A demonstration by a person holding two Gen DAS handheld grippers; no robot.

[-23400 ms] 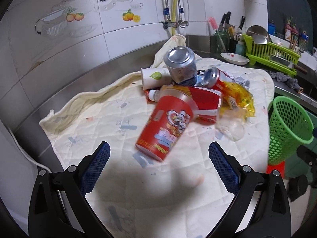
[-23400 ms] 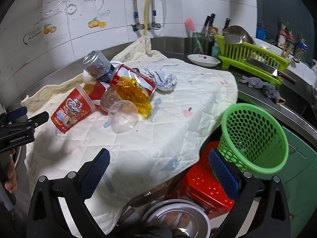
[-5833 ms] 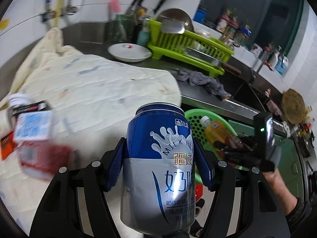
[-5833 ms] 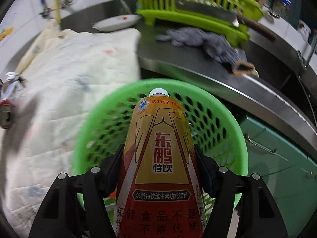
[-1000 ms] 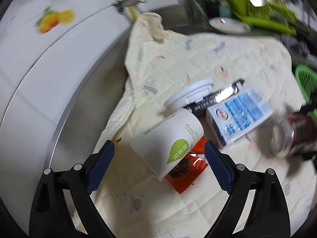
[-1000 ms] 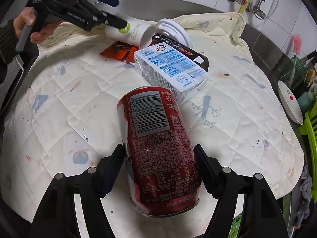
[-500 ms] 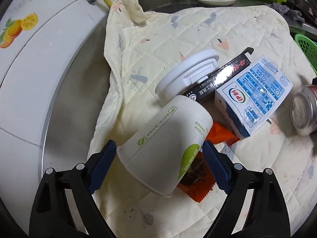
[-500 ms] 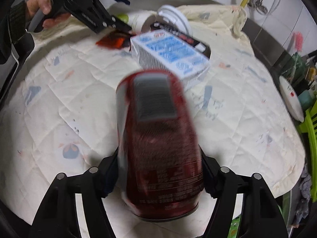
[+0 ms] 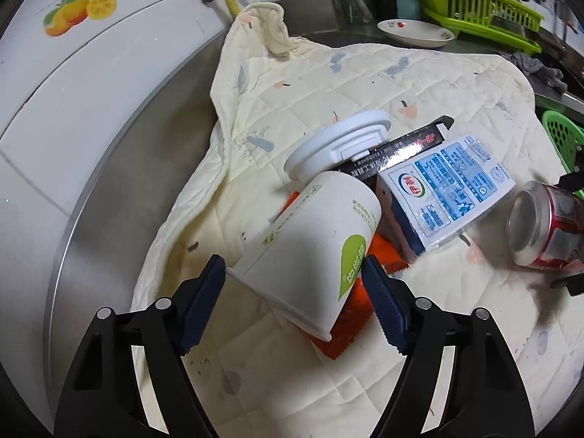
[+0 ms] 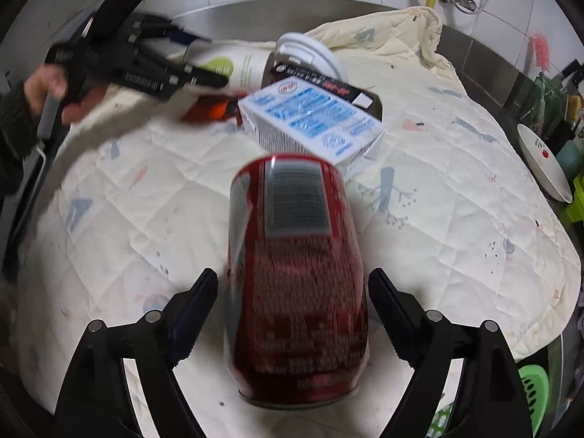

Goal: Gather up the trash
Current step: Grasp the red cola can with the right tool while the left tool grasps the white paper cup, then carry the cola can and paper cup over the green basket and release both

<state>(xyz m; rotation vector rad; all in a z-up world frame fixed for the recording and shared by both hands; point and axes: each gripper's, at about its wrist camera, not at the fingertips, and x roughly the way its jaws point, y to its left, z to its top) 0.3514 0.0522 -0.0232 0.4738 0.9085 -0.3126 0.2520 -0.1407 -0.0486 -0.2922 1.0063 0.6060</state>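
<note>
The left tongs [image 9: 292,284] have just been closing on the paper cup [image 9: 317,244], pads touching its rim near the worktop's wall edge; squeeze gently. The right tongs [image 10: 294,310] have just spread off the red can [image 10: 295,277]; re-centre first.

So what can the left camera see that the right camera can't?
Only the left wrist view shows the fruit sticker on the wall and the red can's silver end. Only the right wrist view shows a hand and the can's barcode. Both show the paper cup, the white lid, the milk carton, the red can and the quilted cloth.
</note>
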